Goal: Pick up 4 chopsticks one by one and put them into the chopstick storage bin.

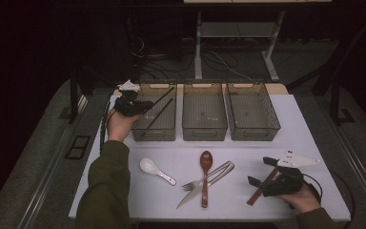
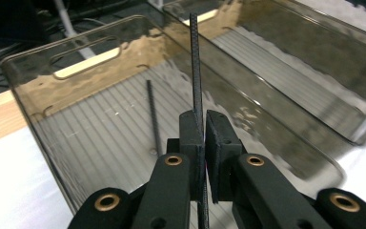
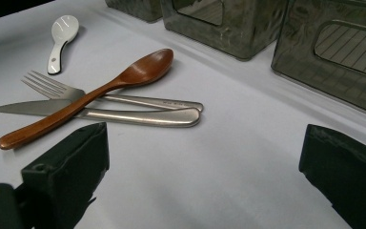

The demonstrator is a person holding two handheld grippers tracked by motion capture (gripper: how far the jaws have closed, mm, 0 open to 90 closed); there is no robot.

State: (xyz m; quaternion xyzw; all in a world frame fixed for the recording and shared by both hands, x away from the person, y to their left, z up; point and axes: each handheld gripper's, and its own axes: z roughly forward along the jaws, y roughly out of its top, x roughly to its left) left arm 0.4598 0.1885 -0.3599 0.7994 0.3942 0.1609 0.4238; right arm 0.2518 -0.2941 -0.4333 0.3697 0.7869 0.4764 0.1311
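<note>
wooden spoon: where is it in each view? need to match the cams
High view: wooden spoon lies lower centre, upright in the picture, across the fork and knife.
Left gripper view: not in it.
Right gripper view: wooden spoon runs diagonally at upper left, bowl toward the bins.
Shared landmark: white ceramic spoon, beside the cutlery pile.

Dim room, grey carpeted floor (image 1: 43,157), white surface (image 1: 310,143) with wooden far edge, white-legged desk frame (image 1: 198,47) behind, tangled cables (image 1: 147,52) on floor, dark surroundings
</note>
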